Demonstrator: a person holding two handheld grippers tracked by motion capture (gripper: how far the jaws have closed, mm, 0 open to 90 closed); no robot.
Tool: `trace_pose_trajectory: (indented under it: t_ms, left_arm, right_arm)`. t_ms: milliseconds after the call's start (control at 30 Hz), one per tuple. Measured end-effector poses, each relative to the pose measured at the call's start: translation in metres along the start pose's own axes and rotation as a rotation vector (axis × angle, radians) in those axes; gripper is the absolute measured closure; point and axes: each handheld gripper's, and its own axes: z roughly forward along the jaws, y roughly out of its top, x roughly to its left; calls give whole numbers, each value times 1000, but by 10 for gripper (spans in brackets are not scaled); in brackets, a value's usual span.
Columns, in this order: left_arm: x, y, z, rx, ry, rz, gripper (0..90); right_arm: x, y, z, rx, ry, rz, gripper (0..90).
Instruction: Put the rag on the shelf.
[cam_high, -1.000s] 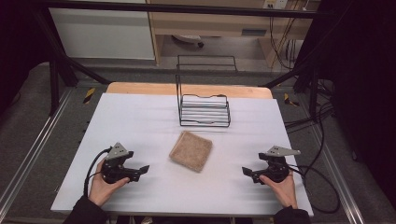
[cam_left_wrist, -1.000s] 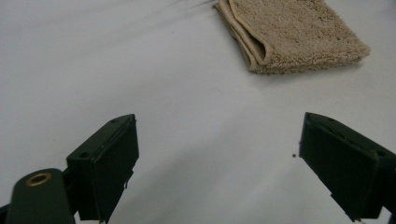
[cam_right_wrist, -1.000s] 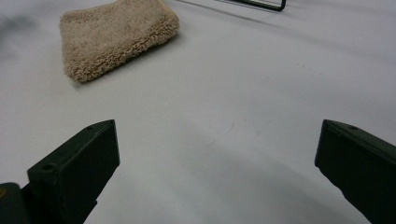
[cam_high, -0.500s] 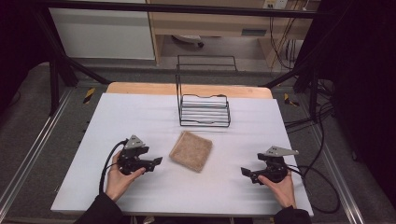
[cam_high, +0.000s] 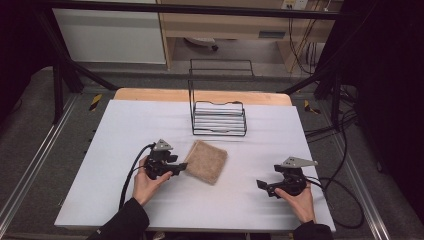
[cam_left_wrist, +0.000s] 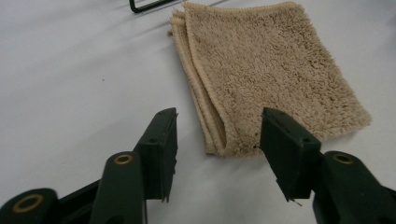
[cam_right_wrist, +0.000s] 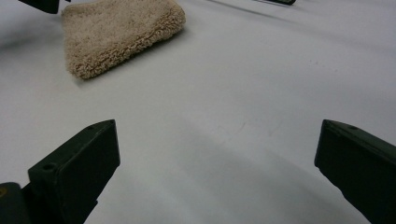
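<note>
Towel (cam_high: 206, 161) now has the left gripper (cam_high: 181, 167) at its corner, jaws narrowing but not pinching; right gripper (cam_high: 262, 185) spread

A lab-style recording station — a table (cam_high: 125, 200) under a plain white cover, framed by dark metal rails (cam_high: 30, 170) on a grey floor. Loose cables (cam_high: 345, 200) trail off to the right, and hazard-striped tape (cam_high: 95, 101) marks the floor — wooden shelving (cam_high: 225, 25) stands behind.

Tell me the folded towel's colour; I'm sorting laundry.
Plain tan, the towel; the left gripper view shows it best.
</note>
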Motion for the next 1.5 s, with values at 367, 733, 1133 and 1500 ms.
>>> trace_pose_trajectory:
  t_ms: [367, 733, 1133, 1500]
  left_arm:
    - [3, -3, 17, 32, -44, -31, 646]
    - [3, -3, 19, 39, -55, -53, 724]
    - [3, 0, 21, 58, -67, -75, 821]
    - [3, 0, 21, 59, -69, -72, 830]
  right_arm:
    - [5, 2, 4, 8, 0, -10, 7]
    - [20, 10, 12, -3, -13, -32, 34]
    - [66, 32, 44, 8, 24, -102, 205]
    - [112, 41, 92, 52, 73, -199, 533]
